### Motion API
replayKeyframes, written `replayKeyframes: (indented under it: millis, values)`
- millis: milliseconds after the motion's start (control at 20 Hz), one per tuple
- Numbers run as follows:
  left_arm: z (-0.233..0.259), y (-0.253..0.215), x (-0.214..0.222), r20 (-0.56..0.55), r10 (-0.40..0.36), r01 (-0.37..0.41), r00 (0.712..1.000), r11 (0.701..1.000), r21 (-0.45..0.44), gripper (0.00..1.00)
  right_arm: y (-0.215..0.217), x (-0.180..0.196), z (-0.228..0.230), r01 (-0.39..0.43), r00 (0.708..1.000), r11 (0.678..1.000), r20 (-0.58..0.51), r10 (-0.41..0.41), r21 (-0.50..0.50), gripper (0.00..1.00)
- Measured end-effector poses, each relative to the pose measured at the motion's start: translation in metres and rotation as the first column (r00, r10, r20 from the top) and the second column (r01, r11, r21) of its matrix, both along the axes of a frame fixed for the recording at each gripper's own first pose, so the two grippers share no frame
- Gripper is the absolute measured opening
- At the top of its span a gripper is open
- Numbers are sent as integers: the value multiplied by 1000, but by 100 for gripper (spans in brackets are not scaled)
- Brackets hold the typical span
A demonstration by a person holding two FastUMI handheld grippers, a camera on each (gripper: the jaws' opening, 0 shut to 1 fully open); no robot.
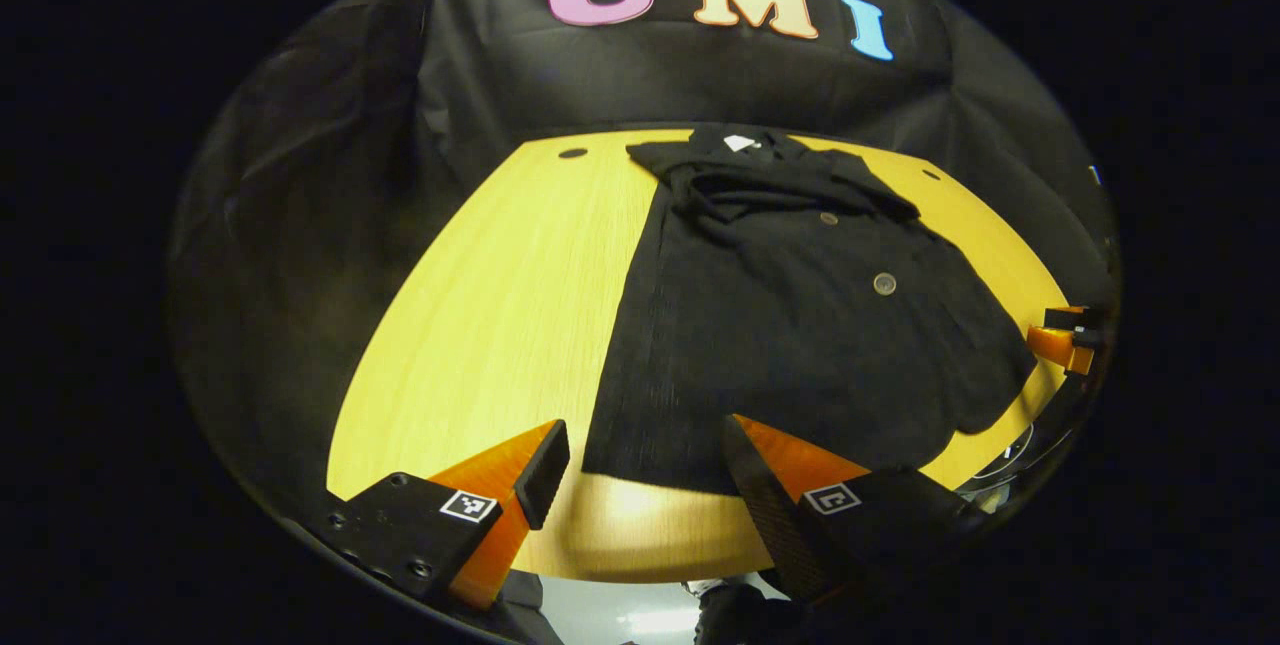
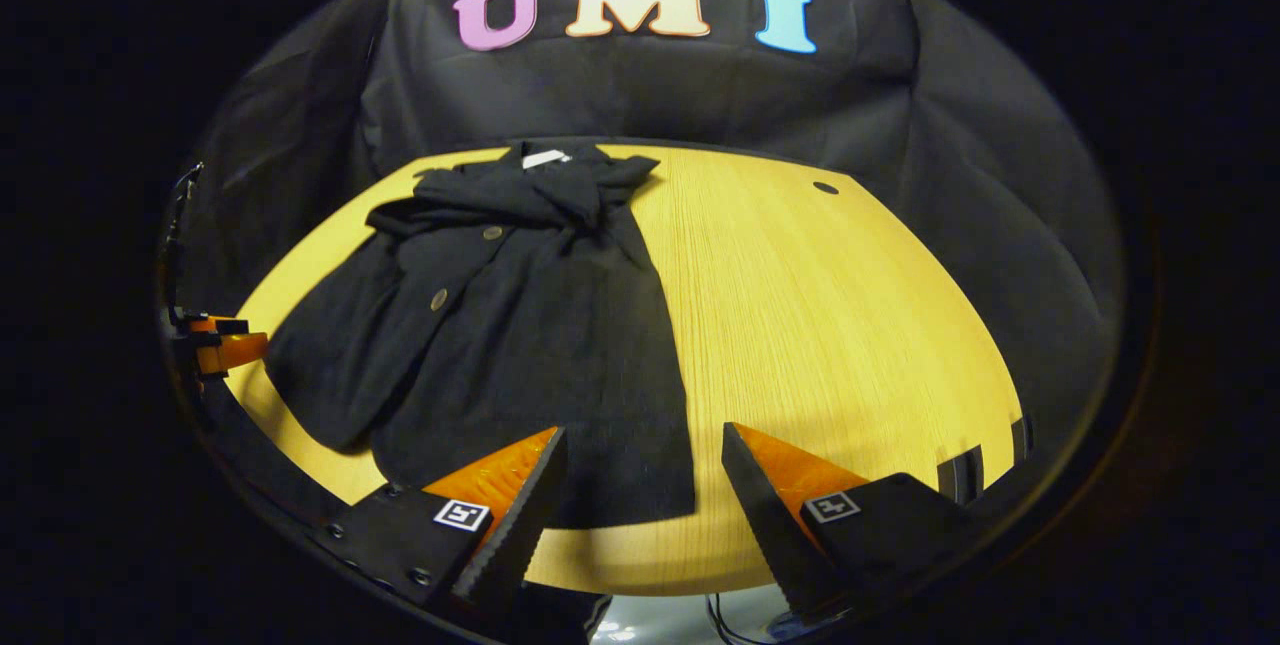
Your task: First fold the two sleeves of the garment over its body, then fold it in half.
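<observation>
A black button-front garment (image 1: 790,325) lies flat on the yellow wooden table (image 1: 500,325), collar at the far edge, hem toward me. Both sleeves lie folded across its upper body. In the left gripper view my left gripper (image 1: 645,480) stands open just above the hem's left corner, one finger over bare wood, the other over the cloth. In the right gripper view the same garment (image 2: 520,345) lies left of centre, and my right gripper (image 2: 640,495) stands open over the hem's right corner. Nothing sits between either pair of fingers. Each view catches the other gripper at its edge.
Bare table wood (image 2: 830,325) stretches to the right of the garment in the right gripper view. A small dark hole (image 2: 825,188) marks the far right of the tabletop. The table's near edge runs just under both grippers. Black cloth walls close the booth behind.
</observation>
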State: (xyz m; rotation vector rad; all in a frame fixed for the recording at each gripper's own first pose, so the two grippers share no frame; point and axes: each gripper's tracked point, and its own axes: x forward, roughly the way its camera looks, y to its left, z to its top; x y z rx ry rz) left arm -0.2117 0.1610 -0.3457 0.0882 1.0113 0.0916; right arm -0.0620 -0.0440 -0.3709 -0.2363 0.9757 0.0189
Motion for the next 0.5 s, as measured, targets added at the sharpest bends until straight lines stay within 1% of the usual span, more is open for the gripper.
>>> replayKeyframes:
  millis: [50,200,250,350,400,450,500]
  values:
    - [-5,0,-4,-15,0,0,1000,1000,-1,95,-1,-4,-6,3,1000,1000,-22,-3,-3,94]
    - [-15,0,-13,-33,5,-6,999,1000,-19,95,-4,-15,-23,30,996,999,-78,-31,-11,96]
    - [-14,-1,-9,-12,5,-6,1000,999,-34,96,-3,-19,-25,28,995,1000,-101,-27,3,96]
    - [-17,-4,-10,-4,-13,13,1000,999,-38,95,0,-19,-29,60,992,997,-116,-55,38,96]
    - [-18,-7,-13,7,-29,29,1000,999,-41,95,4,-23,-29,83,988,994,-132,-74,64,89]
    - [-20,-9,-10,28,-48,49,998,998,-42,95,6,-20,-30,80,990,994,-121,-71,70,85]
    - [-20,-15,-11,43,-73,75,996,996,-48,90,12,-21,-32,67,990,994,-129,-56,85,66]
